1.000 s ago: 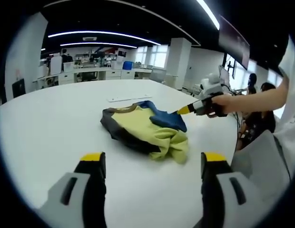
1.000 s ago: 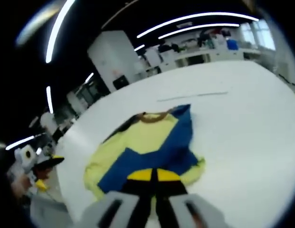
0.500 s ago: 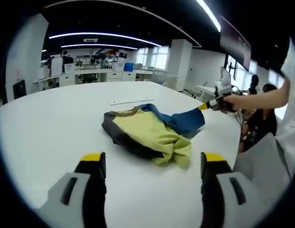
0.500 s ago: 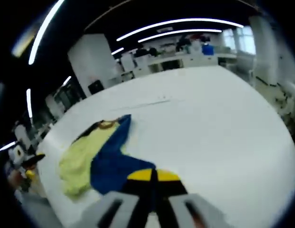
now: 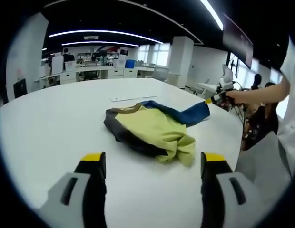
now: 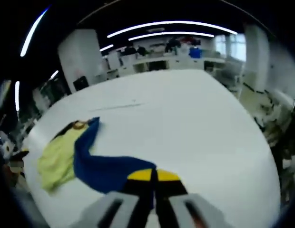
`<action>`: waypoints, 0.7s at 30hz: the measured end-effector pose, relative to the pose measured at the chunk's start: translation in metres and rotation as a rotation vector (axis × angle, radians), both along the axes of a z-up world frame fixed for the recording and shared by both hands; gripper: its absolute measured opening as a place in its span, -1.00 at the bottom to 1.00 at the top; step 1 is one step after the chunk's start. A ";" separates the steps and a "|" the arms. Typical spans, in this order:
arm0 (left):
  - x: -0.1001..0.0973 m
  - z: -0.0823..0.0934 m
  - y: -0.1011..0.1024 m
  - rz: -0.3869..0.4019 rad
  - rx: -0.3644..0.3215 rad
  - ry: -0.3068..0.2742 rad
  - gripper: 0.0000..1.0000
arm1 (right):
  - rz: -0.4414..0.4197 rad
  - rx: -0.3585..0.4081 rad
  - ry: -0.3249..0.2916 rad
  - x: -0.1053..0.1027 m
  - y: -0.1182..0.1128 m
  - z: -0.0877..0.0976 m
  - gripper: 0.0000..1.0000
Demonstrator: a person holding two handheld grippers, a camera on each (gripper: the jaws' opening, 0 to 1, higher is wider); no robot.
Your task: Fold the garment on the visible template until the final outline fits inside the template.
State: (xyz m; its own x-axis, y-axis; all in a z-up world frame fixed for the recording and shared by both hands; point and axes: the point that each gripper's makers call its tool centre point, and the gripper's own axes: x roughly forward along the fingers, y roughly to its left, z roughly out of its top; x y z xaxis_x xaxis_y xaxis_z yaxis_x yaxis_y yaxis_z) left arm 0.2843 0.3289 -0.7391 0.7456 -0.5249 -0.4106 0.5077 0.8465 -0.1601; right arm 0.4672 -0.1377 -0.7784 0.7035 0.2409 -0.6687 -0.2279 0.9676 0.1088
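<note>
A crumpled garment (image 5: 147, 130), yellow with a dark grey side and a brown collar, lies in the middle of the white table (image 5: 52, 123). Its blue sleeve (image 5: 192, 114) is stretched out to the right, lifted off the table. My right gripper (image 5: 215, 99) is shut on the sleeve's end. In the right gripper view the jaws (image 6: 153, 175) are closed on the blue sleeve (image 6: 107, 166), which runs back to the yellow body (image 6: 59, 154). My left gripper (image 5: 153, 159) hovers open in front of the garment, apart from it and holding nothing.
A thin pale strip (image 5: 131, 98) lies on the table beyond the garment. The table's rounded edge (image 6: 261, 156) drops off at the right. Seated people (image 5: 261, 109) are past that edge. Desks and shelves (image 5: 90, 71) line the far wall.
My right gripper has drawn the blue sleeve out and away from the garment's body, unfolding it to the right. The left gripper has stayed open and still.
</note>
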 end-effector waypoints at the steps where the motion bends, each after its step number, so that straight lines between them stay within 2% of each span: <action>1: 0.000 0.000 0.001 0.003 -0.001 0.001 0.57 | 0.001 -0.012 -0.003 0.000 -0.001 0.001 -1.00; 3: 0.001 -0.001 0.003 0.010 -0.002 0.001 0.57 | -0.002 -0.022 -0.012 0.005 -0.006 0.004 -1.00; 6: 0.002 -0.002 0.006 0.019 0.001 0.001 0.57 | -0.034 -0.041 -0.021 0.025 -0.029 0.003 -1.00; 14: 0.004 -0.004 0.005 0.032 -0.013 -0.002 0.56 | -0.090 -0.081 -0.026 0.027 -0.048 0.014 -1.00; 21: 0.006 -0.007 -0.003 0.021 -0.017 0.006 0.56 | -0.139 -0.116 -0.004 0.045 -0.080 0.007 -1.00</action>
State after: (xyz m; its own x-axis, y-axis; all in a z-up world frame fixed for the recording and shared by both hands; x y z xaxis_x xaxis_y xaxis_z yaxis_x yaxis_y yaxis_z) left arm 0.2903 0.3259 -0.7460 0.7539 -0.5163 -0.4063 0.4891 0.8540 -0.1777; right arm 0.5117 -0.2181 -0.7715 0.7274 0.0626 -0.6834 -0.0913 0.9958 -0.0059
